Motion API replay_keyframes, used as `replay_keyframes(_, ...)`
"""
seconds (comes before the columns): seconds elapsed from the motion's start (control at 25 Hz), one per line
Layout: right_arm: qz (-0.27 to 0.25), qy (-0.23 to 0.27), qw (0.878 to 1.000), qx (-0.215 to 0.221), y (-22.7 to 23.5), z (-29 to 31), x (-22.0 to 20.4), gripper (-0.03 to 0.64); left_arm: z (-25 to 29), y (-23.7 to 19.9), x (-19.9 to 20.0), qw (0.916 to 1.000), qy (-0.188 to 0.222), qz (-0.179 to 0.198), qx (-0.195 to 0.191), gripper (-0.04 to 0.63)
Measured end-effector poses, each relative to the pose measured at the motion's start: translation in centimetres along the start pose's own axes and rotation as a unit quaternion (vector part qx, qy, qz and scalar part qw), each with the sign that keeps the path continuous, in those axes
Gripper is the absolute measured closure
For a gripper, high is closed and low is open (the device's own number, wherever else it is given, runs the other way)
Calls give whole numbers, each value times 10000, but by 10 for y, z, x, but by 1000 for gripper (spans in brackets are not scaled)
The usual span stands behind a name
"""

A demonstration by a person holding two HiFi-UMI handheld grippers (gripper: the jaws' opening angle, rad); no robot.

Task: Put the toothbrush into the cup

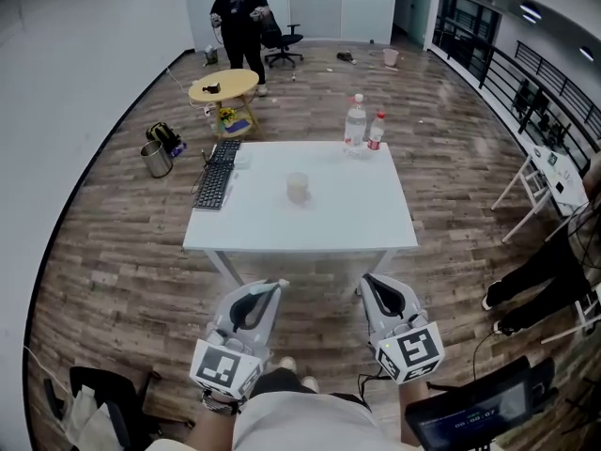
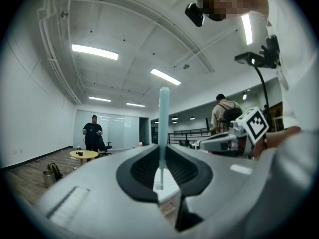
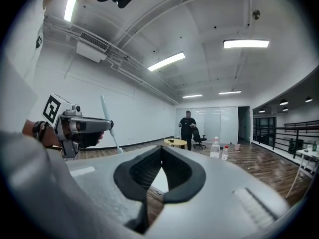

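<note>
Left gripper view: the left tongs (image 2: 160, 179) pinch the slim toothbrush (image 2: 163, 128) low, pointing to 12 o'clock. It looks light, stiff and prone to pivot. The right tongs (image 3: 162, 152) are closed, empty.

From the left gripper (image 1: 270, 287), with the toothbrush (image 2: 163, 128) upright in its jaws, and the right gripper (image 1: 372, 280), both short of the near edge of the table (image 1: 347, 219), bare white top runs straight to the cup (image 1: 298, 188) at the middle. A keyboard (image 1: 215, 178) lines the left edge, well apart from the cup. Two bottles (image 1: 355, 122) stand at the far right corner. Open top lies right of the cup.
</note>
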State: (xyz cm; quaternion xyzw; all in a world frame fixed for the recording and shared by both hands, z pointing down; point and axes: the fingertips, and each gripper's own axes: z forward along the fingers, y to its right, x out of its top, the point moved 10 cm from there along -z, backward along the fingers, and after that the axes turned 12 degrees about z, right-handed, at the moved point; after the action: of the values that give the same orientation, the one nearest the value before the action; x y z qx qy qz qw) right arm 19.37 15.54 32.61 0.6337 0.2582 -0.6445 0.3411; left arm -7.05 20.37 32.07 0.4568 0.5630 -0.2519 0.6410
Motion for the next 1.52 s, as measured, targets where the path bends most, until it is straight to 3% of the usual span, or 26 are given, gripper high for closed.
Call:
replay_keyframes(0.68,-54,-12,9999,-96,13,22,7,615,25,-15,-11,9999,45,-100,-57,543)
replay_keyframes(1.52,-73,-106,9993,-340,38,105,15,615,93,-87,-42,9992,70,-207,-320,543)
